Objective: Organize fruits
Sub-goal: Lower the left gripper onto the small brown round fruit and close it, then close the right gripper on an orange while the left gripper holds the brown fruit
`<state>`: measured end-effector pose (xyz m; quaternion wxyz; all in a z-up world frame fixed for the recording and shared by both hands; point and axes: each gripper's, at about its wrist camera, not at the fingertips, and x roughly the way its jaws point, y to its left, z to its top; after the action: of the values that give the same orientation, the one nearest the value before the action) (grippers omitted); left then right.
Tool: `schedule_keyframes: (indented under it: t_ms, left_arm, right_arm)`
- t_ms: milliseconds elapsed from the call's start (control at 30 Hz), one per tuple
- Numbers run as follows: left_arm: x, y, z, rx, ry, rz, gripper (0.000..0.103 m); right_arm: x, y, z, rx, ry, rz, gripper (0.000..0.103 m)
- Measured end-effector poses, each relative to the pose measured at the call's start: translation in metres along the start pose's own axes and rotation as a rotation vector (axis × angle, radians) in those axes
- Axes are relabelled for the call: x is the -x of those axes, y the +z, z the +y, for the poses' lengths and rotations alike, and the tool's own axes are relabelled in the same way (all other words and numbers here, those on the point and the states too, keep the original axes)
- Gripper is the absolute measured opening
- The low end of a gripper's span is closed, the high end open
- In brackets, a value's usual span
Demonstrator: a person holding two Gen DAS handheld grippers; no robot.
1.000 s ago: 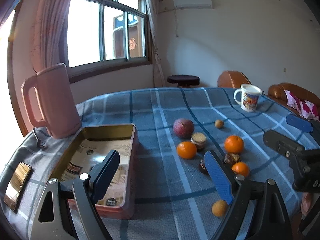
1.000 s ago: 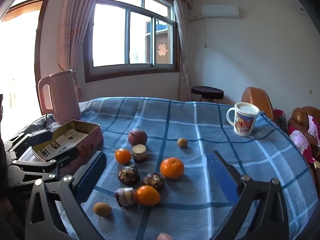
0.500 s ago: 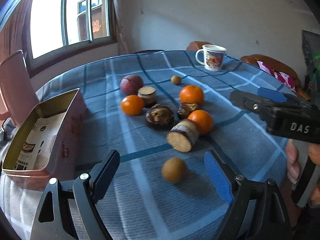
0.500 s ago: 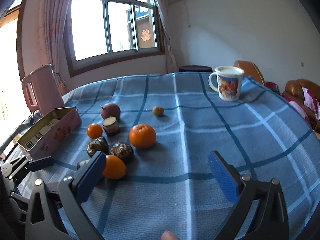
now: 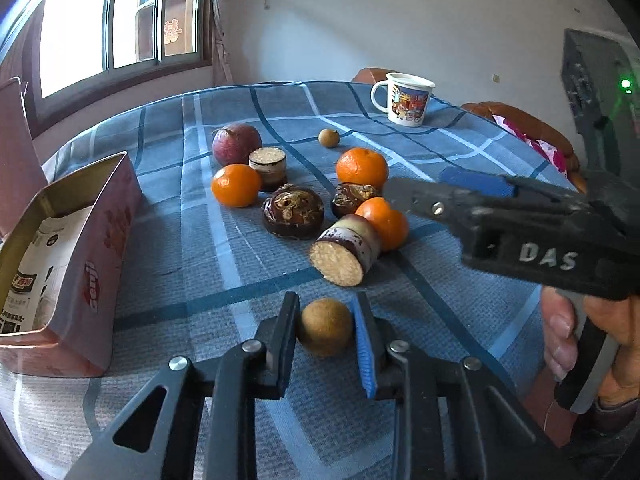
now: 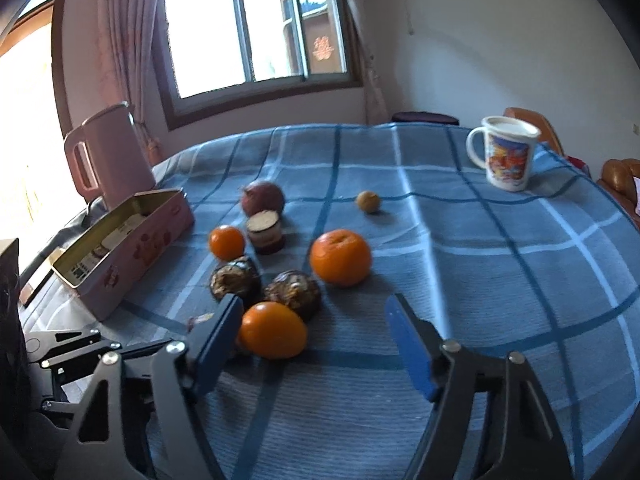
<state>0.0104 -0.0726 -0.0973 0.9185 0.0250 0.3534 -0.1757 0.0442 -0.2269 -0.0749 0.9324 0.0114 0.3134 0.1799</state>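
My left gripper (image 5: 325,320) is shut on a small brown round fruit (image 5: 325,326) that rests on the blue checked cloth, with a pad on each side of it. My right gripper (image 6: 312,308) has its jaws closing around the nearest orange (image 6: 272,336). The left pad is beside the orange and the right pad stands well apart from it. The left wrist view shows the right gripper (image 5: 436,188) coming in from the right over that orange (image 5: 384,222). Beyond it lie two more oranges (image 5: 236,185) (image 5: 362,168), two dark knobbly fruits (image 5: 293,211), a purple-red round fruit (image 5: 236,143), two cut cylinder pieces (image 5: 344,250) and another small brown fruit (image 5: 329,137).
An open pink tin box (image 5: 80,240) with printed paper inside stands at the left of the table. Behind the box in the right wrist view is a pink kettle (image 6: 108,156). A printed white mug (image 5: 404,98) stands at the far right. A person's hand (image 5: 600,340) holds the right gripper.
The left jaws have shut on the small brown fruit. The right gripper has sunk toward the fruit cluster, and its jaws have narrowed around the nearest orange.
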Motion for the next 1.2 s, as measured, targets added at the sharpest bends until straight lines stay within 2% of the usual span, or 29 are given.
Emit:
schedule_keyframes:
  t_ms: [100,333,500,667,800,900,1067,1200]
  left_arm:
    - [0.003,0.001,0.006,0.017,0.004,-0.010,0.028]
    - [0.009,0.005,0.020,0.044,0.058,-0.048,0.028]
    - [0.009,0.007,0.029,0.071,0.067,-0.055,0.028]
    - [0.011,0.008,0.029,0.063,0.085,-0.076,0.028]
    - [0.016,0.008,0.032,0.071,0.081,-0.096,0.028]
    - [0.018,0.009,0.033,0.075,0.079,-0.108,0.028]
    - [0.024,0.010,0.034,0.074,0.087,-0.138,0.028]
    - [0.028,0.011,0.033,0.063,0.105,-0.165,0.028]
  right_arm:
    - [-0.009,-0.002,0.001,-0.002,0.009,0.032,0.066]
    - [-0.014,-0.003,0.002,0.002,0.064,0.070,0.066]
    - [-0.021,-0.004,0.013,0.054,0.105,0.113,0.065]
    - [-0.026,-0.004,0.011,0.023,0.177,0.143,0.055]
    - [-0.029,-0.005,0.015,0.032,0.247,0.163,0.040]
    - [-0.027,-0.006,0.020,0.051,0.239,0.156,0.040]
    - [-0.018,-0.006,0.018,0.044,0.217,0.094,0.039]
    - [-0.012,-0.007,0.024,0.085,0.168,0.060,0.039]
